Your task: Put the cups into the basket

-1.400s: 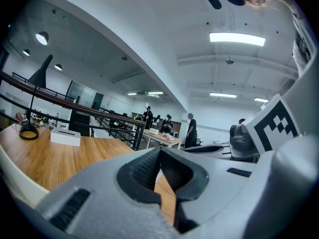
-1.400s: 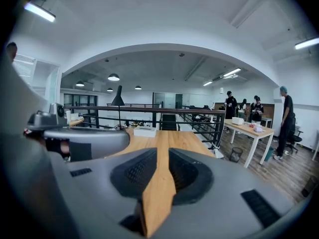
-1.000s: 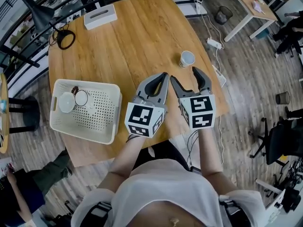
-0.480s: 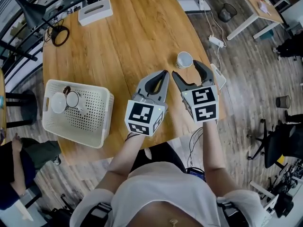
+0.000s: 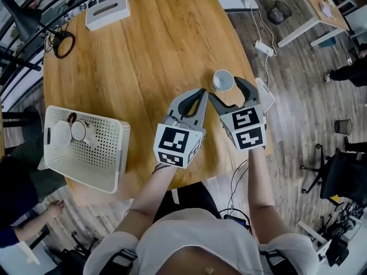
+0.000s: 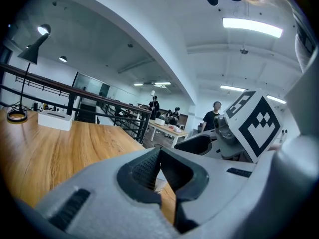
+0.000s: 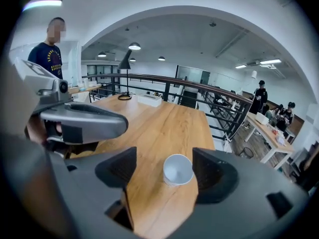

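Observation:
A white cup stands upright near the right edge of the wooden table. My right gripper is open just short of it; its jaws have just opened a little wider. In the right gripper view the cup shows in the gap of the right gripper, untouched by either pad. My left gripper hangs beside the right one, shut and empty; in its own view the left gripper shows its tips meeting. The white perforated basket sits at the table's left front with two cups inside.
A white box and a black lamp base stand at the table's far left. The table edge runs close to the right of the cup, with a power strip on the floor beyond. A person sits by the basket.
Both grippers have moved forward and down towards the cup. The cup, once well ahead of the right jaws, now lies at their tips.

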`<state>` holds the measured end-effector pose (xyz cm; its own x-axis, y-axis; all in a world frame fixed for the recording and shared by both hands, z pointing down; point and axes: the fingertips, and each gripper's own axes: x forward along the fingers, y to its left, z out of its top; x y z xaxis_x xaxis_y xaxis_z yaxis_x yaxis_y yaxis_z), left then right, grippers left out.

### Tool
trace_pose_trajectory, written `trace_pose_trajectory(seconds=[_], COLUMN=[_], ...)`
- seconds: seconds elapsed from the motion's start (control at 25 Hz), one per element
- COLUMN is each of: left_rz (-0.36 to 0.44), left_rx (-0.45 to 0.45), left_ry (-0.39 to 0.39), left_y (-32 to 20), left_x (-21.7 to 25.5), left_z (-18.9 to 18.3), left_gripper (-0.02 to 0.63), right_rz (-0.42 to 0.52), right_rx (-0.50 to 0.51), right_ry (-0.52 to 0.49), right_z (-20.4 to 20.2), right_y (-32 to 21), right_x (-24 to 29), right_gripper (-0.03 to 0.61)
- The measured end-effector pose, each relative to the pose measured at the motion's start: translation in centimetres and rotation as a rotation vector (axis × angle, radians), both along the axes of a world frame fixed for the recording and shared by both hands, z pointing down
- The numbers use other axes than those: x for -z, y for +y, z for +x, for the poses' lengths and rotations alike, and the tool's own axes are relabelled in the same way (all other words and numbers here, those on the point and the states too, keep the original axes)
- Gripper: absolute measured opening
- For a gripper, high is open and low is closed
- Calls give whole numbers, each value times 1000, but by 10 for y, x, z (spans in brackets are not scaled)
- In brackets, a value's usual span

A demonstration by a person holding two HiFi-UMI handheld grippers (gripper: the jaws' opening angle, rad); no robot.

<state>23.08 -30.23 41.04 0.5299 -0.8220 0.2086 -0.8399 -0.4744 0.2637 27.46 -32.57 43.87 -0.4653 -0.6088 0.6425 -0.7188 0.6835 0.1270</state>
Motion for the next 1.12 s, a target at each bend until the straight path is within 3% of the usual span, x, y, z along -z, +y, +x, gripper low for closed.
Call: trace_pose_trajectory(seconds=[0.4,0.88,1.12], left_rz=[-43,-73,-79], left_rx=[18,29,27], left_ry=[1,3,2], left_y=[-29,-38,-35], left_x=[-30,-48,-51], left_z=[6,5,7], left_gripper=[8,8,8], right_rz=[-93,-240,-242], right_rx=[57,135,131], right_ry=[52,113,138], right_z=[10,14,11], right_y=[-31,-46,-47], right_x=[-47,-94,-102], right_gripper=[380,396,394])
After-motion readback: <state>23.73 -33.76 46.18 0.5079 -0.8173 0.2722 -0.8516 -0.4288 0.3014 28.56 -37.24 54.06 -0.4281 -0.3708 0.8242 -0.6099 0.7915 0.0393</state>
